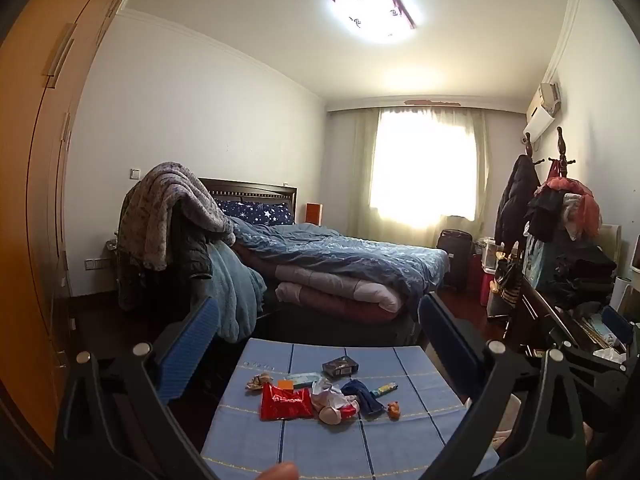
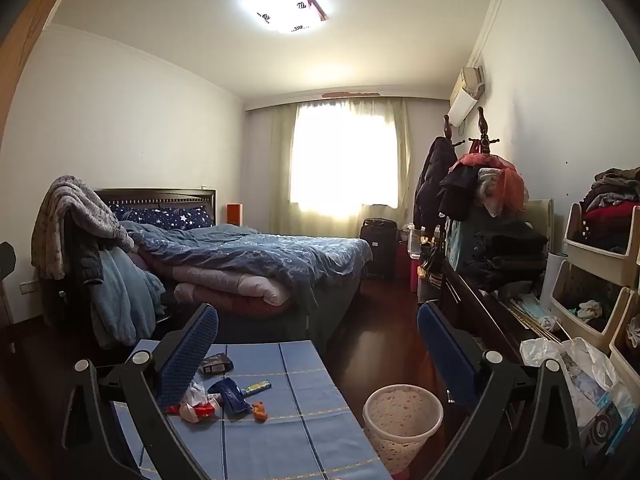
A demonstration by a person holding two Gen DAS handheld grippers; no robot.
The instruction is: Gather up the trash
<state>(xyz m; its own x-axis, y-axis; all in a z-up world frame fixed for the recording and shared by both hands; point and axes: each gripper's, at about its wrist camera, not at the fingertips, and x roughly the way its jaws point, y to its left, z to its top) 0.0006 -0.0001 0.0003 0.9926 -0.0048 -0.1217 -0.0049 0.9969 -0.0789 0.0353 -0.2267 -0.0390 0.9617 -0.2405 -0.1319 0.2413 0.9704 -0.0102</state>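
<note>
A small table with a blue cloth (image 1: 340, 432) holds scattered items: a red wrapper (image 1: 286, 402), a crumpled brownish wrapper (image 1: 257, 381), a dark box (image 1: 340, 367), a teal flat pack (image 1: 306, 379), a doll (image 1: 338, 410), a dark blue cloth (image 1: 362, 396), a small tube (image 1: 384, 390) and an orange toy (image 1: 394, 410). My left gripper (image 1: 318, 344) is open and empty, held above the table. My right gripper (image 2: 318, 350) is open and empty, above the table's right edge (image 2: 320, 400). A pale perforated waste bin (image 2: 402, 424) stands on the floor right of the table.
A bed with blue bedding (image 1: 340, 260) lies behind the table. A chair draped with blankets (image 1: 172, 224) stands at the left. A dark dresser piled with clothes (image 2: 500, 280), storage bins (image 2: 600, 272) and a plastic bag (image 2: 580, 380) line the right wall. A wardrobe (image 1: 36, 160) is at the left.
</note>
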